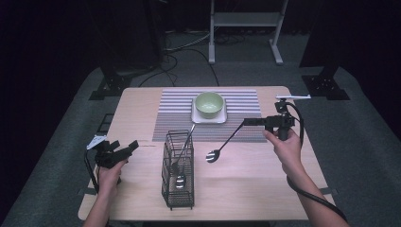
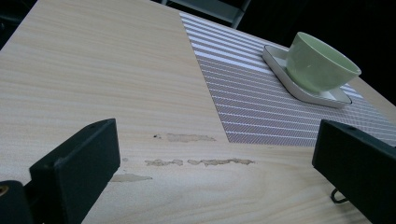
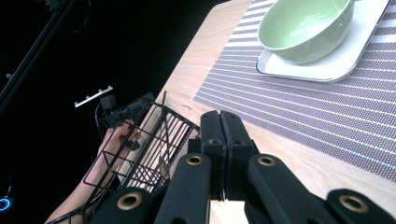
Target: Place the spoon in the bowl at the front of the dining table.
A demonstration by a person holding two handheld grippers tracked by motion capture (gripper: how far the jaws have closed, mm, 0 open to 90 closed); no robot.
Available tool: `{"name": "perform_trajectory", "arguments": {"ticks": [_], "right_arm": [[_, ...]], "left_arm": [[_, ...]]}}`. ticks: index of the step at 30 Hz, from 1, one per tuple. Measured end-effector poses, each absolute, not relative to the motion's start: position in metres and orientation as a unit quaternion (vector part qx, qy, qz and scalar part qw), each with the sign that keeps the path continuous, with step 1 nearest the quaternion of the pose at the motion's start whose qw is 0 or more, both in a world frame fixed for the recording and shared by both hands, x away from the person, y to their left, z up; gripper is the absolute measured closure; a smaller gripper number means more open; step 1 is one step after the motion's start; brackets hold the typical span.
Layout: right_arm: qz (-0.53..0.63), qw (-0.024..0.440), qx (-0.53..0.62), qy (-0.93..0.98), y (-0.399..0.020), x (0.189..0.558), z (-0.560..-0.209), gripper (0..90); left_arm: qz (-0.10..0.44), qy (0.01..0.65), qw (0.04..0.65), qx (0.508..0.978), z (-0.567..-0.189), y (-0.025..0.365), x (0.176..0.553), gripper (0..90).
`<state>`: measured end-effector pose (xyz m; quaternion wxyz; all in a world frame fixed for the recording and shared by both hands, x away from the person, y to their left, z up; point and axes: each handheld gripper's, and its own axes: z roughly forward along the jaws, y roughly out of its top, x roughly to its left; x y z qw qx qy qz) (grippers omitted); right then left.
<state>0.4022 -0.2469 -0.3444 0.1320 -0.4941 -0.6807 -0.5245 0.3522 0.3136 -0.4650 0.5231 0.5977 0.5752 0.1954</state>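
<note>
I see the right gripper point(image 1: 247, 122) clenched on a spoon point(image 1: 213, 155), held over the wood table point(image 1: 142, 104) at 3 o'clock of the rack point(image 1: 178, 170). Left gripper point(image 1: 124, 150) released, empty. Striped mat point(image 1: 246, 101) at 12; dark room, grey carpet point(image 1: 359, 142).

The left hand-held gripper point(image 2: 212, 163) looks out low over the pale wooden bench point(image 2: 93, 74), its two black jaws rising at the lower left and lower right corners, standing wide apart with nothing between them. Between the jaws the wood bears a few scuffed patches point(image 2: 198, 162) (dull, worn-looking streaks). Beyond them lies a striped mat point(image 2: 252, 102), reaching toward the far right. On the mat rests a white plate point(image 2: 280, 60), and in it stands a green bowl point(image 2: 320, 63), upright.
</note>
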Motion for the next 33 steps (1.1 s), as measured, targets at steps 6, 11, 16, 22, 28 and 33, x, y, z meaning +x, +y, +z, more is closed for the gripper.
{"name": "perform_trajectory", "arguments": {"ticks": [6, 11, 16, 22, 28, 33], "right_arm": [[-0.524, 0.125, -0.498, -0.68, -0.245, 0.408, -0.344, 89.1], [-0.523, 0.122, -0.502, -0.678, -0.245, 0.412, -0.344, 89.0], [-0.522, 0.116, -0.506, -0.677, -0.245, 0.417, -0.343, 89.0], [-0.521, 0.112, -0.51, -0.675, -0.244, 0.422, -0.343, 89.0], [-0.521, 0.111, -0.515, -0.672, -0.244, 0.427, -0.342, 89.0], [-0.521, 0.104, -0.518, -0.67, -0.244, 0.432, -0.341, 89.0]], "left_arm": [[0.196, 0.575, 0.523, 0.598, -0.465, 0.314, 0.352, 0.0], [0.195, 0.575, 0.523, 0.598, -0.465, 0.314, 0.352, 0.0], [0.195, 0.575, 0.524, 0.598, -0.465, 0.314, 0.352, 0.0], [0.195, 0.575, 0.524, 0.598, -0.465, 0.314, 0.352, 0.0], [0.195, 0.575, 0.524, 0.597, -0.465, 0.314, 0.352, 0.0], [0.195, 0.575, 0.524, 0.597, -0.465, 0.314, 0.352, 0.0]]}}
